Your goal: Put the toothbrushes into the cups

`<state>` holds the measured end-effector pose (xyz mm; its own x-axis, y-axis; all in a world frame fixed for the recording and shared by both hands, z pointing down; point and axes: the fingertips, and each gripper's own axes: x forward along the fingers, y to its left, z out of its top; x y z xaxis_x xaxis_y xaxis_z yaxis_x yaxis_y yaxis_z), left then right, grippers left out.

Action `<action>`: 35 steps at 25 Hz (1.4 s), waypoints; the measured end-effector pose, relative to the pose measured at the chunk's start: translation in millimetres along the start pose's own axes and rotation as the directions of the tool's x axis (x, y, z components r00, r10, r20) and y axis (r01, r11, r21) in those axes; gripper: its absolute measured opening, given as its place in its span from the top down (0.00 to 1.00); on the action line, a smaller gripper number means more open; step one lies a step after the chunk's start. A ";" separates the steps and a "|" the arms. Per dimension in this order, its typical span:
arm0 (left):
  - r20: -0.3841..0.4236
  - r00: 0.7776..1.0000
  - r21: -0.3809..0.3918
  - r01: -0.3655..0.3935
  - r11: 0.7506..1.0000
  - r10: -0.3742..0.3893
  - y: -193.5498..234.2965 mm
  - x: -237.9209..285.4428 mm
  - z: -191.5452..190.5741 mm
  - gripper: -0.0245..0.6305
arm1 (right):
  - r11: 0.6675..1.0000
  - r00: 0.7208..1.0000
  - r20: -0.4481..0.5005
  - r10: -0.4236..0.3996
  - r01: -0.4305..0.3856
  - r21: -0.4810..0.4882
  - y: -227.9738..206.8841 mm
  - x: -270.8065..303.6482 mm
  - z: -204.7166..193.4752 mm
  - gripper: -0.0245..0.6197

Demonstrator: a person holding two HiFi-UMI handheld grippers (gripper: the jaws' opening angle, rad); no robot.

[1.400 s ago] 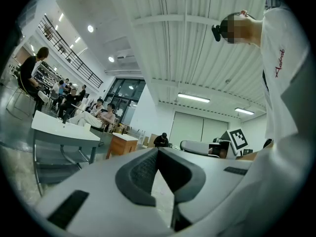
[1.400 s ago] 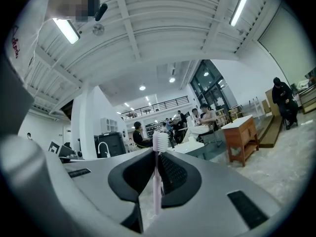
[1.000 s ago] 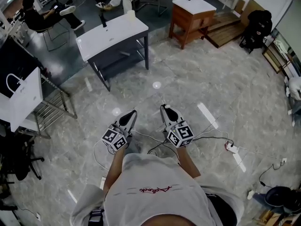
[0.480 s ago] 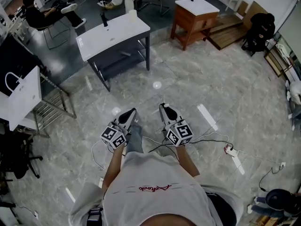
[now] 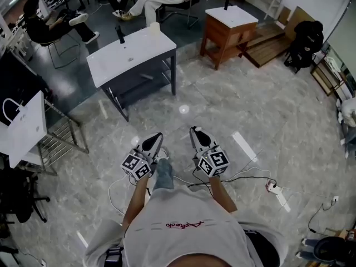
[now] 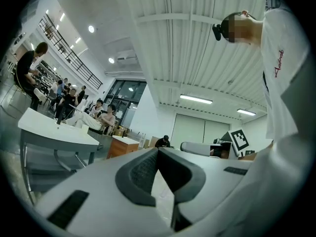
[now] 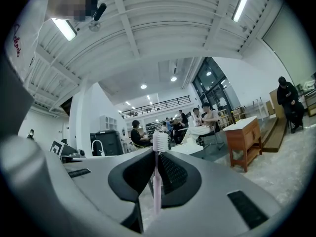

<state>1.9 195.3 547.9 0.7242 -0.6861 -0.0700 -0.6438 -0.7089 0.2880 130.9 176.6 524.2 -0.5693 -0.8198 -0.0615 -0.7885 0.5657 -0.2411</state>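
Lower centre of head view, right hand-held gripper point(image 5: 195, 131) clenched on 1 slim pink plastic toothbrush point(image 7: 156, 181), bristles up; left hand-held gripper point(image 6: 158, 151) clenched, empty. Cream cup point(image 5: 154, 29) on white tabletop point(image 5: 133, 54), upper left.

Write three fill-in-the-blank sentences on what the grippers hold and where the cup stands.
The right gripper is shut on a pink ____.
The left gripper is shut and holds ____.
The cup stands on the ____ table.
Missing words: toothbrush; nothing; white.
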 end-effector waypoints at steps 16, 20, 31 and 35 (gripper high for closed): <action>-0.009 1.000 -0.032 0.022 0.999 -0.022 120.6 88.7 34.3 0.95 | 1.000 0.999 -0.047 -0.021 0.021 -0.006 -59.2 137.1 13.1 0.93; -0.010 1.000 -0.039 0.020 0.999 -0.020 155.1 107.6 48.7 0.95 | 1.000 0.998 -0.057 -0.018 0.017 -0.013 -70.1 177.9 21.0 0.93; 0.019 1.000 -0.065 0.013 0.998 -0.012 244.9 142.0 75.5 0.95 | 0.999 0.994 -0.105 -0.001 -0.003 -0.039 -87.7 280.9 21.2 0.93; 0.019 1.000 -0.067 0.009 0.998 -0.008 276.4 155.8 80.7 0.95 | 0.999 0.994 -0.110 0.009 -0.014 -0.045 -96.5 317.9 21.1 0.93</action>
<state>-83.2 -120.8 539.6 0.7245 -0.6834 -0.0901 -0.6191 -0.7026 0.3510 30.9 -140.5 507.5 -0.5984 -0.8000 0.0435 -0.7903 0.5805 -0.1960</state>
